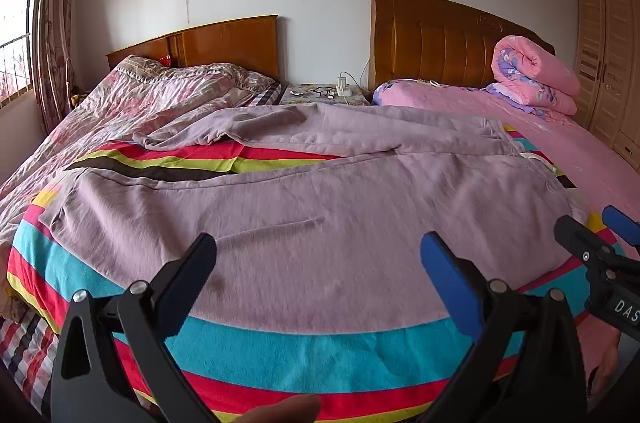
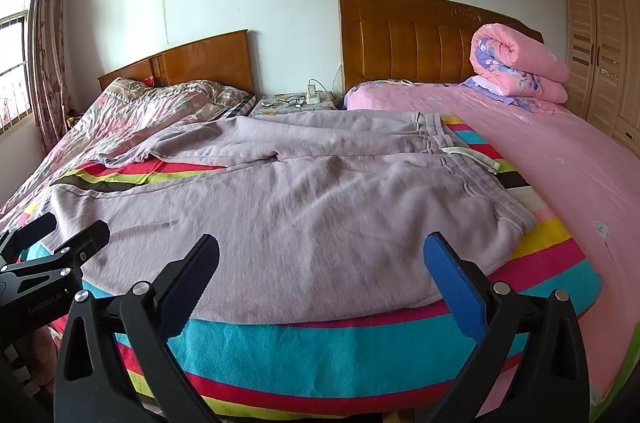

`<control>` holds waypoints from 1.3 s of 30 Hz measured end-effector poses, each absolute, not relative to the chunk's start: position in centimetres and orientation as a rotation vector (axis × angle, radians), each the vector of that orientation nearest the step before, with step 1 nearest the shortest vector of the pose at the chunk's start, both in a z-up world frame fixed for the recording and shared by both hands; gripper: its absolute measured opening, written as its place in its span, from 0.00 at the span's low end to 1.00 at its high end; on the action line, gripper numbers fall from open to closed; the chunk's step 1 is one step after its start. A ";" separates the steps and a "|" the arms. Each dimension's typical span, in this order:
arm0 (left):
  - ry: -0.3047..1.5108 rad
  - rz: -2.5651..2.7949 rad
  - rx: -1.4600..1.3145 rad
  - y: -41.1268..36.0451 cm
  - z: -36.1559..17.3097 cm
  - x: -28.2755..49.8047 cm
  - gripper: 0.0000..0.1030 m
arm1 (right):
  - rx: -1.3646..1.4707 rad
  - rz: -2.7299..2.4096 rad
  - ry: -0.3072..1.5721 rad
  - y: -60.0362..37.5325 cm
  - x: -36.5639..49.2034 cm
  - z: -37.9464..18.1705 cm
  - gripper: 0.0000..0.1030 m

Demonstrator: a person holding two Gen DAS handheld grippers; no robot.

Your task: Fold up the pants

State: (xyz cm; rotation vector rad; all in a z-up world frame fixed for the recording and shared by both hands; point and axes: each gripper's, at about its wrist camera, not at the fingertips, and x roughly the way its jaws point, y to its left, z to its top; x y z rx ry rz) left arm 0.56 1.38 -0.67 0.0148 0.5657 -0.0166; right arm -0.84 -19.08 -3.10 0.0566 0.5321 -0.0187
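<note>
1. The left gripper [image 1: 318, 255] has two black angular arms that taper to flat fingers.
2. One of its fingers carries a blue pad [image 1: 450, 277]; the other finger [image 1: 188, 271] looks black.
3. Round silver screws sit at the arm pivots.
4. The right gripper [image 2: 322, 257] has the same build, with ribbed blue pads [image 2: 454, 281].
5. White lettering marks each black body, only partly legible.

One pair of pants [image 2: 280, 199] lies at frame centre on one striped blanket [image 2: 340, 355]. Two grippers [image 2: 320, 263] [image 1: 318, 263] show at the bottom. Two headboards [image 2: 420, 39] [image 2: 192, 63] stand across the upper middle. One rolled quilt [image 2: 520, 63], upper right. One wardrobe [image 2: 600, 35], far right. One pair of glasses [image 2: 294, 100], centre.
</note>
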 end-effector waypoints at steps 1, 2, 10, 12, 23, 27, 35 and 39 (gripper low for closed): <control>0.567 -0.016 0.014 1.4 -0.7 0.5 0.99 | 0.058 -0.020 0.533 -19.1 -0.8 -3.1 0.96; 0.569 -0.016 0.012 1.4 -0.7 0.5 0.99 | 0.059 -0.020 0.535 -19.1 -0.8 -3.1 0.96; 0.579 -0.014 0.003 1.5 -0.7 0.7 0.99 | 0.060 -0.020 0.537 -19.1 -0.8 -3.2 0.96; 0.581 -0.013 0.001 1.5 -0.7 0.7 0.99 | 0.060 -0.020 0.539 -19.1 -0.8 -3.2 0.96; 0.588 -0.012 -0.006 1.8 -0.8 0.9 0.99 | 0.062 -0.019 0.542 -19.2 -0.7 -3.3 0.96; 0.589 -0.012 -0.007 1.8 -0.9 0.8 0.99 | 0.062 -0.019 0.544 -19.2 -0.7 -3.4 0.96; 0.589 -0.013 -0.007 1.8 -0.9 0.8 0.99 | 0.063 -0.019 0.547 -19.1 -0.7 -3.6 0.96; 0.589 -0.013 -0.007 1.8 -0.9 0.8 0.99 | 0.063 -0.019 0.548 -19.1 -0.7 -3.6 0.96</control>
